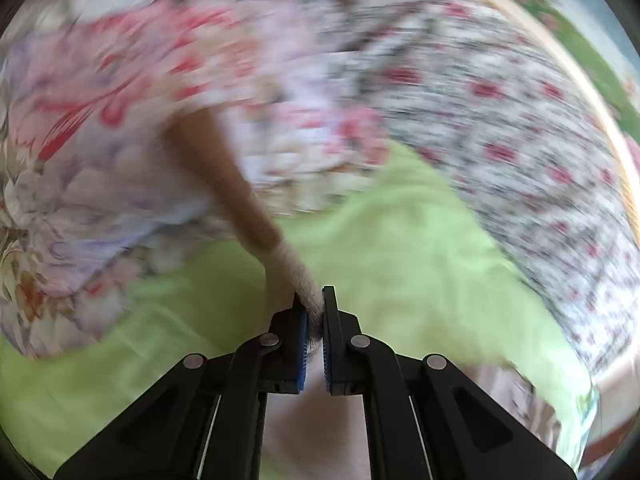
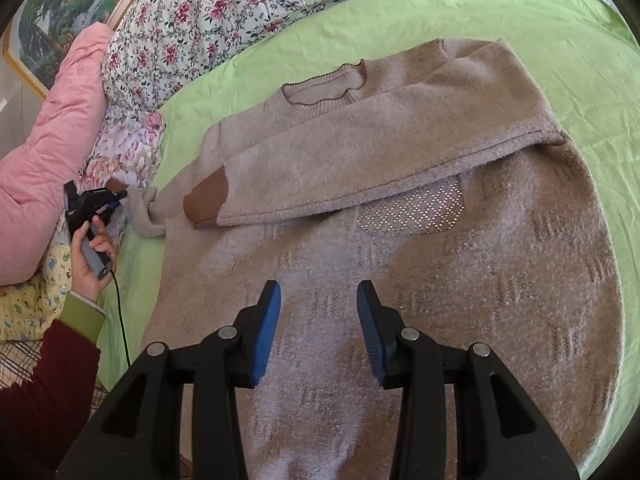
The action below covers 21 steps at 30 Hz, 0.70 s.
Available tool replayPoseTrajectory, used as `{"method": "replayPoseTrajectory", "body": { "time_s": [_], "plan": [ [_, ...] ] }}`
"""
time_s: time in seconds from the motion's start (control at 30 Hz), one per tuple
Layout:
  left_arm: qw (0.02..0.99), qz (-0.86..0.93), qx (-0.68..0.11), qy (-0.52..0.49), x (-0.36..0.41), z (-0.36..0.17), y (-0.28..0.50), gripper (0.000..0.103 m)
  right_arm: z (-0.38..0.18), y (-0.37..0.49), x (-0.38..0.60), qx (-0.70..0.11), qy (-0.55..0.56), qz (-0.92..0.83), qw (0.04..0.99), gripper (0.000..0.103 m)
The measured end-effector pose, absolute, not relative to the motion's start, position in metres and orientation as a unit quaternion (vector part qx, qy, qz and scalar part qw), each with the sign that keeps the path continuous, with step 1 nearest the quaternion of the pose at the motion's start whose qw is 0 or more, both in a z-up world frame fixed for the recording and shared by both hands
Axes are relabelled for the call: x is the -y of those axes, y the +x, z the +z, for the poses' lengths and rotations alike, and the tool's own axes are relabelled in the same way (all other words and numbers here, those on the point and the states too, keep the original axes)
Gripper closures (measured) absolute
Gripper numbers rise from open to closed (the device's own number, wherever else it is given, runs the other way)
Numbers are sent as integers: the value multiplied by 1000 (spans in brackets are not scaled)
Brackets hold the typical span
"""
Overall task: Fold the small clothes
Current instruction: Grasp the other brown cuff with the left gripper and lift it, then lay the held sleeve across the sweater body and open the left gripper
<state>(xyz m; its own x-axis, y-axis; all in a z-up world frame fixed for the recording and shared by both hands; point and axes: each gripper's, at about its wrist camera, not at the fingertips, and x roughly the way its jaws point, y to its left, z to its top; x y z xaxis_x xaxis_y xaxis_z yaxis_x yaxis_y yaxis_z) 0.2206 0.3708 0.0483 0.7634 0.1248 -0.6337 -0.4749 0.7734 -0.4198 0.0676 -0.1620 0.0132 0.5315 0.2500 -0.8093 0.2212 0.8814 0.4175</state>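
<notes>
1. Quilt [image 2: 44,152]: pink, bunched at far left of the right wrist view, beside a flowered cover [image 2: 168,52].

2. Picture [image 2: 52,12]: framed landscape, upper left, behind the bedding.

3. Left hand [image 2: 86,256]: grips the handle of the left hand-held gripper [image 2: 114,196] at the bed's left edge; a black cable hangs from it.

4. Left hand-held gripper, own view [image 1: 315,312]: fingers pressed together on the left sleeve [image 1: 294,276], pinching the fabric between blue pads. The sleeve runs up and away from the tips to its brown cuff [image 1: 212,148]. Background heavily blurred.

5. Left sleeve, right wrist view [image 2: 146,216]: pulled out sideways off the sweater's left edge, its cuff end at the left gripper's tips.

6. Sweater [image 2: 400,280]: beige knit, lying flat, front up, on the green sheet [image 2: 580,60], neckline [image 2: 324,88] away from the camera. The right sleeve [image 2: 380,148] is folded across the chest, its brown cuff [image 2: 206,198] near the sweater's left edge. A dotted diamond patch [image 2: 412,212] shows partly beneath that sleeve.

7. Right hand-held gripper [image 2: 319,300]: fingers spread, nothing between them, over the lower body of the sweater. Whether the tips touch the knit cannot be told.
</notes>
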Motion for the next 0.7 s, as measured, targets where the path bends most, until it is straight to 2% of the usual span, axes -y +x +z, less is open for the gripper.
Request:
{"method": "replayPoseTrajectory", "body": {
  "time_s": [0.23,0.4,0.53,0.7],
  "plan": [
    [928,48,-294,-223,-231,89,216,100,19,51,179,-466,261,-3,845,62],
    [935,-41,-302,-181,-128,96,215,100,23,36,197,-455,275,-20,847,62],
    [932,-102,-323,-129,-38,82,221,100,24,24,218,-446,292,-42,845,62],
    [916,-133,-368,-86,30,41,238,98,28,11,238,-435,306,-62,844,62]
  ]
}}
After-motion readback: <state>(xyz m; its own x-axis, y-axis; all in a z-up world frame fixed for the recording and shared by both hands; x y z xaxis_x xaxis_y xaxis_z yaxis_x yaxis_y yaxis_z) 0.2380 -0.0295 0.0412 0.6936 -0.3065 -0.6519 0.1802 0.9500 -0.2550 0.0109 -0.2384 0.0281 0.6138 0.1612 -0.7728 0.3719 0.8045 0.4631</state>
